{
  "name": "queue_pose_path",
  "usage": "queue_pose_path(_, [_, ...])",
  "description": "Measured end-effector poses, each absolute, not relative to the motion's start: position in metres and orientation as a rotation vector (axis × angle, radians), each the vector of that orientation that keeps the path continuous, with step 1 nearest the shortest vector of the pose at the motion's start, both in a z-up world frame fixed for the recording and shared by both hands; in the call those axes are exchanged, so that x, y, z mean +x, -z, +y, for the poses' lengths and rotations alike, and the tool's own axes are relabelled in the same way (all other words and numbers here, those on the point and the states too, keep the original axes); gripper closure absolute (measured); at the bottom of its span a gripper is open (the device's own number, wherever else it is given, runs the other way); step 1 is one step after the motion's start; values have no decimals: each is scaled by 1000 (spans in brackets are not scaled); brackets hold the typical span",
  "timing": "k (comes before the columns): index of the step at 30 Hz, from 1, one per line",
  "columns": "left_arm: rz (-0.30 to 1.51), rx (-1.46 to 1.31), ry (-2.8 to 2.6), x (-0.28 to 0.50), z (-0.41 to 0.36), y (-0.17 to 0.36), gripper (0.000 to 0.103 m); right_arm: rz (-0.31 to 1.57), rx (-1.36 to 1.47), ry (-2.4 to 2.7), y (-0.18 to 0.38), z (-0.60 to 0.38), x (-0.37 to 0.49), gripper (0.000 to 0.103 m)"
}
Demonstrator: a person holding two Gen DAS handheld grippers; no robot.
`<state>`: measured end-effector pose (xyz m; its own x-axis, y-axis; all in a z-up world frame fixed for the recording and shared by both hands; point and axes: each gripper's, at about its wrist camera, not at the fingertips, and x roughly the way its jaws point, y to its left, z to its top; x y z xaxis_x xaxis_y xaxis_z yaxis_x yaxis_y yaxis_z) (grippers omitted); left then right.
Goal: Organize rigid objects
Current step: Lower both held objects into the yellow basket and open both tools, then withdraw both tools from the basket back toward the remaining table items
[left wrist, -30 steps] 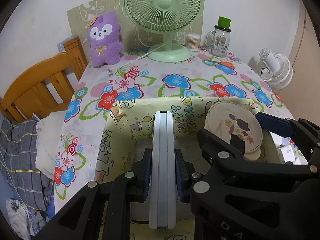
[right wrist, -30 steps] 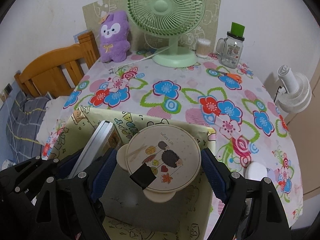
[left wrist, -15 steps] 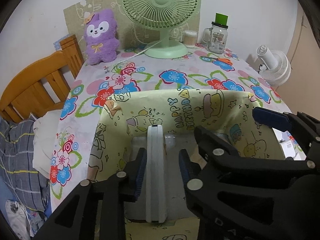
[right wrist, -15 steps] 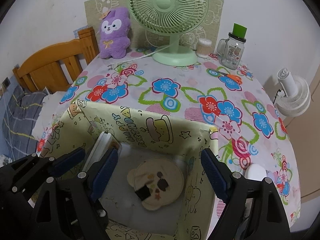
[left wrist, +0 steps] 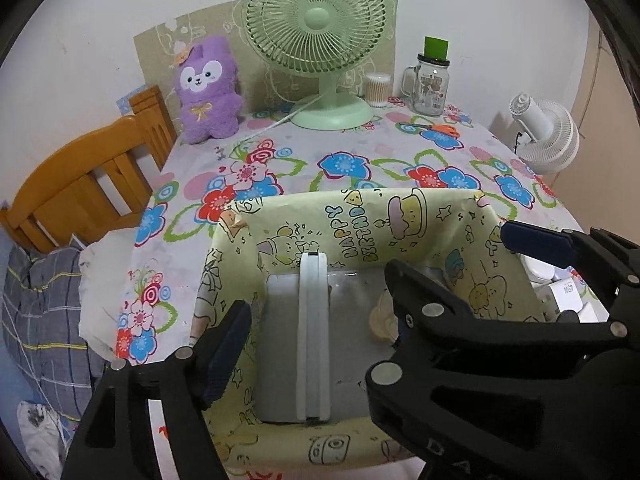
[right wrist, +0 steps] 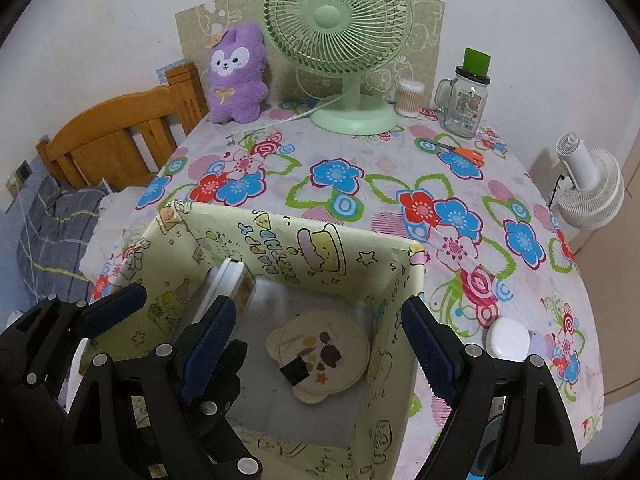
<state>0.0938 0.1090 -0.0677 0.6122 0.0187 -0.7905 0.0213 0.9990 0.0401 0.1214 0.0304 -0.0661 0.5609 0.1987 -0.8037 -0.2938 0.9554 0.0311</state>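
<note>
A yellow cartoon-print box (left wrist: 400, 216) (right wrist: 320, 248) stands on the flowered table. A flat white case (left wrist: 314, 332) (right wrist: 226, 280) stands on edge inside it, near the left wall. My left gripper (left wrist: 312, 344) straddles the case. Its jaws are opening and the pads (left wrist: 224, 344) stand clear of it. A round beige plate (right wrist: 340, 344) with a hedgehog picture lies flat on the box's grey floor. My right gripper (right wrist: 318, 336) hangs open over it, holding nothing. In the left wrist view, the right gripper's arm hides most of the plate.
At the back of the table stand a green fan (right wrist: 340, 20), a purple plush toy (right wrist: 238, 76), a cotton-swab tub (right wrist: 409, 96) and a glass jar (right wrist: 464, 100). Orange scissors (right wrist: 460, 152) lie nearby. A white round object (right wrist: 508, 336) sits right of the box. A wooden bed frame (left wrist: 80, 184) is left.
The left jaws have opened off the white case, which now stands lower in the box. The round plate went from between the right pads down to the box floor.
</note>
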Motion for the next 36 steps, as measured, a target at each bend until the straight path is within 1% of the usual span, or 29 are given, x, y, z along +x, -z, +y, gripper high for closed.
queue_pose_path(8, [889,66,9,82,96,58,20,892,-128,-268,54,19,110,15])
queue_pose_path(13, [868,56,21,75,86,50,14,869,-126,-253,45,8,102,15])
queue_pose_path(19, [853,54,30,67,75,43,11,838,-135,-230,35,-6,92,15])
queue_pose_path(32, [847,7,93,55,51,34,10,806,-127,-219,21,-33,75,15])
queue_pose_path(36, [836,17,90,51,41,31,10,800,-113,-217,19,-43,71,12])
